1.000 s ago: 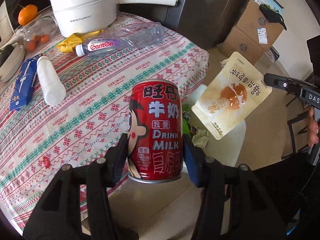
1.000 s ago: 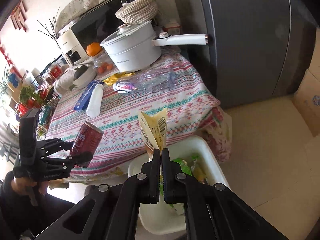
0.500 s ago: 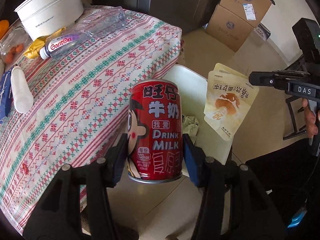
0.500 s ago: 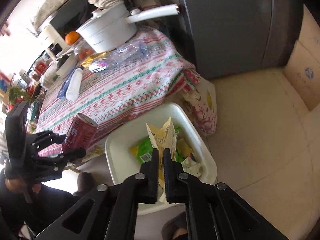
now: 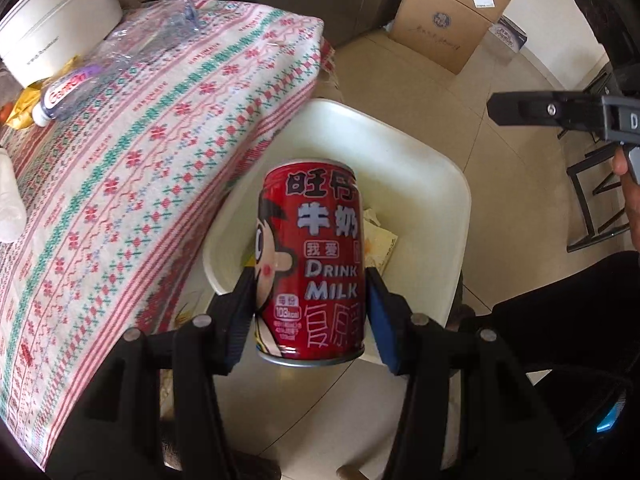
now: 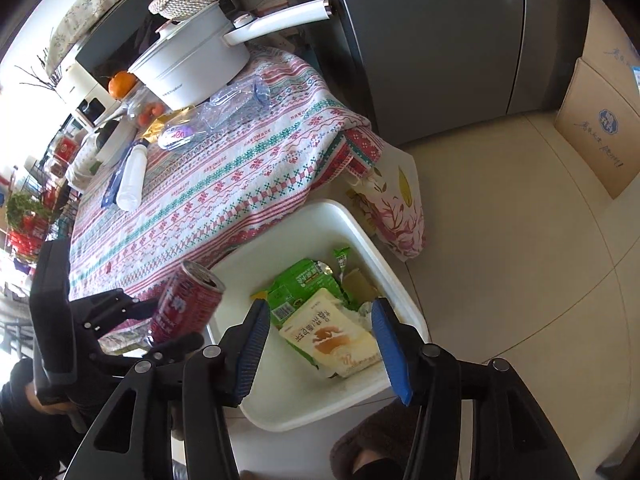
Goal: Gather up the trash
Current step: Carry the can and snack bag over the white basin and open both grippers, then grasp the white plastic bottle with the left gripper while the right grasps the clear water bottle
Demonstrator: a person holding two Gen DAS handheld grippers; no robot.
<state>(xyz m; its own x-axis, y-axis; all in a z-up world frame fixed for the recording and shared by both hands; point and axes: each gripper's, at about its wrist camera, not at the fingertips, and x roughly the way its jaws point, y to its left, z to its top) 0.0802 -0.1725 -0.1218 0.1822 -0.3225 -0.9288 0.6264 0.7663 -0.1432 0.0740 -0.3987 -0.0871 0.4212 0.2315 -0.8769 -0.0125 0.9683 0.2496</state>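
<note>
My left gripper (image 5: 310, 312) is shut on a red milk can (image 5: 310, 260) and holds it upright over the near edge of the white trash bin (image 5: 440, 184). The can also shows in the right wrist view (image 6: 184, 306), at the bin's left rim. My right gripper (image 6: 320, 344) is open and empty above the bin (image 6: 384, 268). A cream snack pouch (image 6: 334, 334) lies in the bin on green wrappers (image 6: 304, 280). A crushed clear bottle (image 6: 216, 114) lies on the table.
The table with a patterned cloth (image 6: 224, 184) holds a white pot (image 6: 192, 64), a white cylinder (image 6: 130, 178) and a blue packet. A floral bag (image 6: 396, 208) hangs by the bin. Cardboard boxes (image 5: 448, 16) stand on the floor near a grey fridge (image 6: 440, 40).
My right gripper opened and dropped the cream pouch into the bin. My left gripper carried the can from the table edge to above the bin.
</note>
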